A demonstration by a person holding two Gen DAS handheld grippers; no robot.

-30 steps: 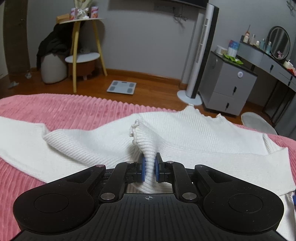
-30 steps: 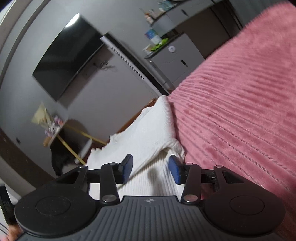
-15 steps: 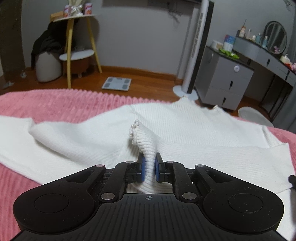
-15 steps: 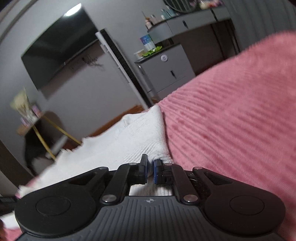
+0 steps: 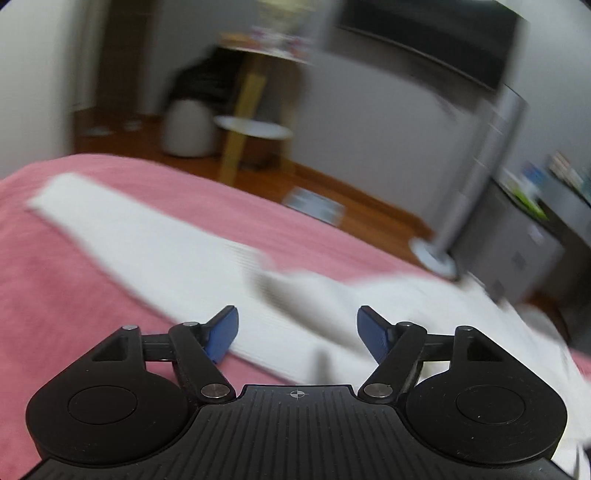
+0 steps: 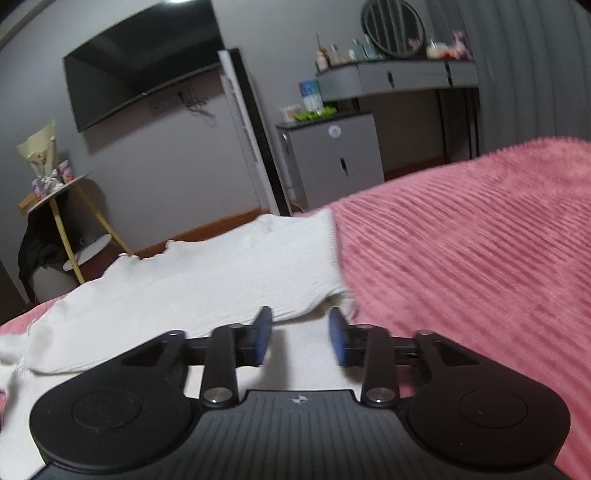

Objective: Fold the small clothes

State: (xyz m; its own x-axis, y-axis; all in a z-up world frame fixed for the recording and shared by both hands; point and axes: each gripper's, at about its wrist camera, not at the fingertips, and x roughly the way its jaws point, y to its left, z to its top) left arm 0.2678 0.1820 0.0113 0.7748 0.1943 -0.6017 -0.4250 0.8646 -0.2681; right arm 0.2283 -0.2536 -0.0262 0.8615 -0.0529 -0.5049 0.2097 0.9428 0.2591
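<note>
A white ribbed knit sweater [image 6: 207, 273] lies spread on a pink ribbed blanket [image 6: 461, 258]. In the blurred left wrist view one long sleeve [image 5: 147, 240] stretches out to the far left over the blanket [image 5: 55, 295]. My left gripper [image 5: 297, 332] hovers over the sweater, its jaws opening wide with nothing pinched between the blue pads. My right gripper [image 6: 299, 338] sits over the sweater's right edge, where a folded layer [image 6: 295, 258] lies on top. Its jaws are opening too, and the pads press on nothing.
Beyond the bed are a wooden floor with a bathroom scale [image 5: 314, 205], a tower fan [image 6: 251, 136], a grey cabinet [image 6: 332, 155], a dressing table with a round mirror [image 6: 393, 27], a yellow-legged side table [image 6: 62, 206] and a wall television [image 6: 144, 59].
Both grippers have let go of the sweater and opened. The left one swung to the left, so the outstretched sleeve now fills its view. The right view rolled level and the folded layer now lies flat.
</note>
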